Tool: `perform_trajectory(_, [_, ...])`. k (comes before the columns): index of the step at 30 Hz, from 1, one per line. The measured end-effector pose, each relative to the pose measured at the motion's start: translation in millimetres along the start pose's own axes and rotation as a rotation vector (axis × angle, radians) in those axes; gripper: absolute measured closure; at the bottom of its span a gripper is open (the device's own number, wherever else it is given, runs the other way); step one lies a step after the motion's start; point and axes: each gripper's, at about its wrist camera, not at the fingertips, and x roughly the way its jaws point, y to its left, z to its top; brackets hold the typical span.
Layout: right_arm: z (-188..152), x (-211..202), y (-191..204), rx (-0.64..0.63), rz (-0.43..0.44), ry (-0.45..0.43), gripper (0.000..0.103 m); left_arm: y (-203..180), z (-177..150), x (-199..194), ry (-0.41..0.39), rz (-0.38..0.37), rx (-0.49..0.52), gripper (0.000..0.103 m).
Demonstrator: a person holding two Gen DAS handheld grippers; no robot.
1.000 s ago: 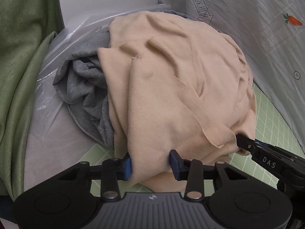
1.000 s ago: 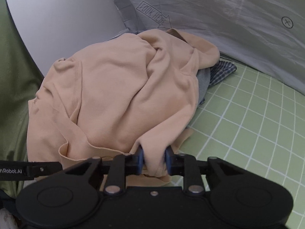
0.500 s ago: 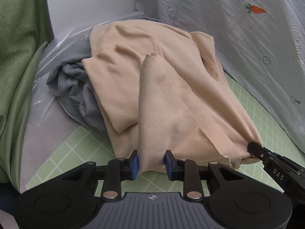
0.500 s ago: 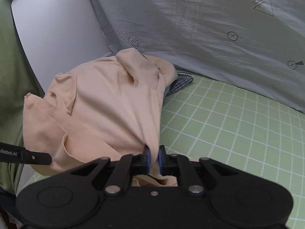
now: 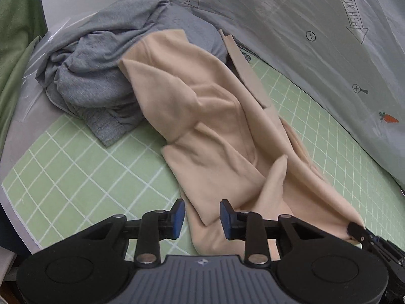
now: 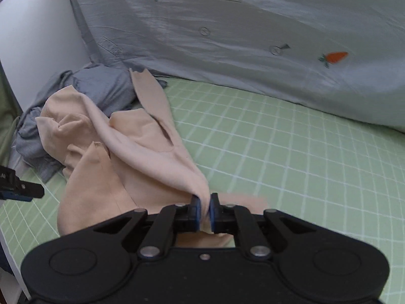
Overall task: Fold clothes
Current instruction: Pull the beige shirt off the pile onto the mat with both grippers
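left tongs (image 5: 200, 215): jaws opening right now. The hem of the shirt (image 5: 215, 136) lies between the blue pads, but they don't look to be pressing it, so I'd call it loose, not gripped.
right tongs (image 6: 205, 209): pressed together on a bunched corner of the shirt, cloth pulled taut up to the pads.
shirt, where: stretched in a long diagonal rope across the green grid mat (image 5: 83, 167), near end at the tongs, far end draped on the grey pile (image 5: 101, 76).
shirt, looks: peach, soft knit, twisted, a sleeve flap folded over the middle, one raw strip trailing toward the back. No flat panel anywhere.
how I'd do this step: looks like they're dragging it clear of the pile to lay it out. I'd re-pinch the left corner properly before pulling, keep both corners level and apart so the twist shakes out, then lower it flat on open mat.
far back: grey sheet (image 6: 253, 38) with carrot prints, well clear of the shirt.
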Motion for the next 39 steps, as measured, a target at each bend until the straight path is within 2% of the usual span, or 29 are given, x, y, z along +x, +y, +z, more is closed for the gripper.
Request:
perform_trajectory(2, [-14, -6, -25, 0.029, -0.049, 0.031, 0.095, -12, -8, 2, 0.008, -0.002, 0.009, 0.06])
perform_trajectory(4, [-25, -11, -46, 0.056, -0.095, 0.068, 0.095, -25, -15, 8, 0.018, -0.004, 0.02, 0.059])
perform_trajectory(8, [-36, -20, -78, 0.14, -0.095, 0.097, 0.089, -45, -24, 22, 0.059, -0.001, 0.028, 0.052])
perform_trajectory(9, [-34, -21, -82, 0.147, -0.093, 0.092, 0.084, -49, -25, 27, 0.072, 0.002, 0.027, 0.051])
perform_trajectory(11, [-27, -22, -87, 0.15, -0.087, 0.074, 0.062, -56, -25, 37, 0.099, 0.005, 0.026, 0.049])
perform_trajectory(14, [-11, -18, -93, 0.152, -0.064, 0.035, 0.052, -66, -19, 53, 0.132, 0.016, 0.035, 0.041])
perform_trajectory(20, [28, 8, -99, 0.166, -0.021, 0.018, 0.048, -73, -10, 93, 0.236, 0.059, 0.021, 0.039])
perform_trajectory(23, [34, 13, -106, 0.228, -0.016, 0.024, 0.044, -73, -10, 109, 0.29, 0.081, 0.02, 0.039])
perform_trajectory(25, [28, 16, -113, 0.262, -0.047, 0.048, 0.043, -73, -11, 115, 0.309, 0.081, 0.024, 0.039])
perform_trajectory(28, [10, 22, -128, 0.315, -0.083, 0.112, 0.044, -75, -12, 116, 0.317, 0.07, 0.037, 0.04])
perform_trajectory(30, [-3, 25, -137, 0.36, -0.048, 0.15, 0.057, -77, -13, 114, 0.312, 0.058, 0.051, 0.045])
perform_trajectory(31, [-7, 24, -137, 0.363, -0.038, 0.156, 0.07, -77, -14, 113, 0.307, 0.052, 0.058, 0.049])
perform_trajectory(32, [-11, 24, -135, 0.356, -0.031, 0.158, 0.082, -78, -14, 112, 0.298, 0.048, 0.062, 0.057])
perform_trajectory(33, [-14, 23, -134, 0.35, -0.025, 0.159, 0.087, -79, -14, 110, 0.289, 0.044, 0.065, 0.069])
perform_trajectory(35, [-18, 19, -132, 0.325, -0.057, 0.159, 0.092, -80, -15, 106, 0.272, 0.036, 0.072, 0.083])
perform_trajectory(37, [-20, 14, -130, 0.297, -0.097, 0.159, 0.093, -84, -13, 103, 0.268, 0.007, 0.061, 0.086])
perform_trajectory(39, [-24, 7, -133, 0.289, -0.144, 0.158, 0.093, -90, -13, 99, 0.26, -0.054, 0.04, 0.088])
